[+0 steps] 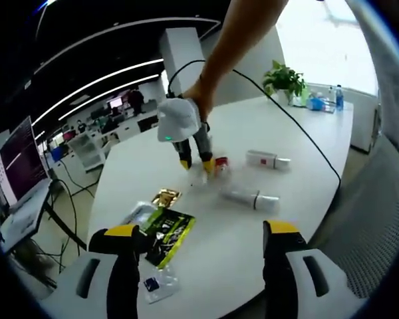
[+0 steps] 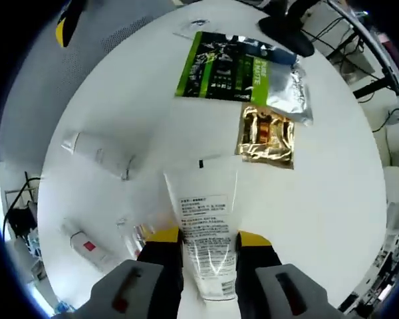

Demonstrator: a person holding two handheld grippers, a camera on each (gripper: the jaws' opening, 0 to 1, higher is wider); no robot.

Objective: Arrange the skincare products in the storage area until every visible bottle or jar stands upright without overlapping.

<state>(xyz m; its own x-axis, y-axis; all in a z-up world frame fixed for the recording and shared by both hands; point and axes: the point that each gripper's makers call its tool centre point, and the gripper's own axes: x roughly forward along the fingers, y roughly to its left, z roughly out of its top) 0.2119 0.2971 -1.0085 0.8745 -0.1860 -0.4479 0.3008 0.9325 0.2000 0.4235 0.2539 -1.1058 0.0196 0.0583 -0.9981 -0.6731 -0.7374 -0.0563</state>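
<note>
Left gripper view took in a dim open office beyond a white table (image 1: 186, 266). A potted plant (image 1: 284, 81) stood at the far edge. Two white tubes (image 1: 251, 198) lay flat mid-table, a green sachet (image 1: 167, 234) near. Left gripper (image 1: 203, 266) hung open, empty. In the right gripper view, the right gripper (image 2: 209, 244) clamped a white tube (image 2: 201, 219) over the table, gold sachet (image 2: 266, 136) just beyond.

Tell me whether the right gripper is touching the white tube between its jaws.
Touching. In the right gripper view the right gripper has both yellow-tipped jaws pressed against the sides of the white tube, with no gap visible on either side.
</note>
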